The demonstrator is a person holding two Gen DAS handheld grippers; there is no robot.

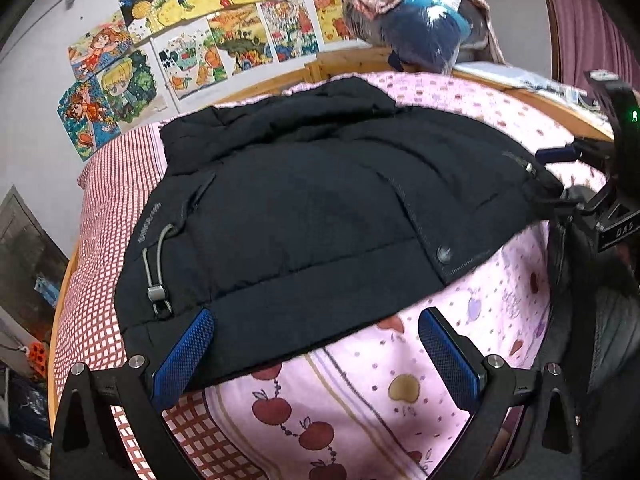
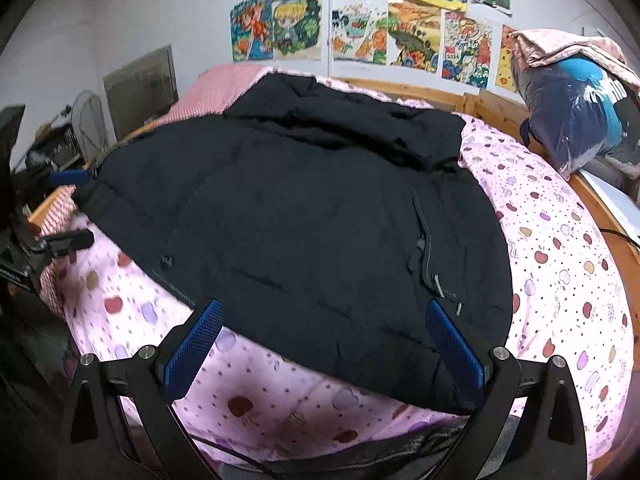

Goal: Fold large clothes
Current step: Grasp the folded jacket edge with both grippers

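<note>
A black padded jacket (image 1: 304,208) lies spread on a bed with a pink apple-print cover (image 1: 360,392); it also shows in the right wrist view (image 2: 304,220). My left gripper (image 1: 316,332) is open over the jacket's near hem, its left blue pad (image 1: 184,356) over the fabric, nothing gripped. My right gripper (image 2: 324,324) is open at the jacket's near edge, the fabric lying between its blue pads (image 2: 452,344). Each gripper shows at the other view's edge: the right gripper (image 1: 560,156) and the left gripper (image 2: 68,208).
A red checked sheet (image 1: 104,248) lies to the left. A wooden bed frame (image 1: 360,60) runs behind. A bagged blue bundle (image 2: 576,120) with pink cloth sits at the far right corner. Drawings (image 2: 360,28) cover the wall. Clutter (image 2: 60,140) stands left of the bed.
</note>
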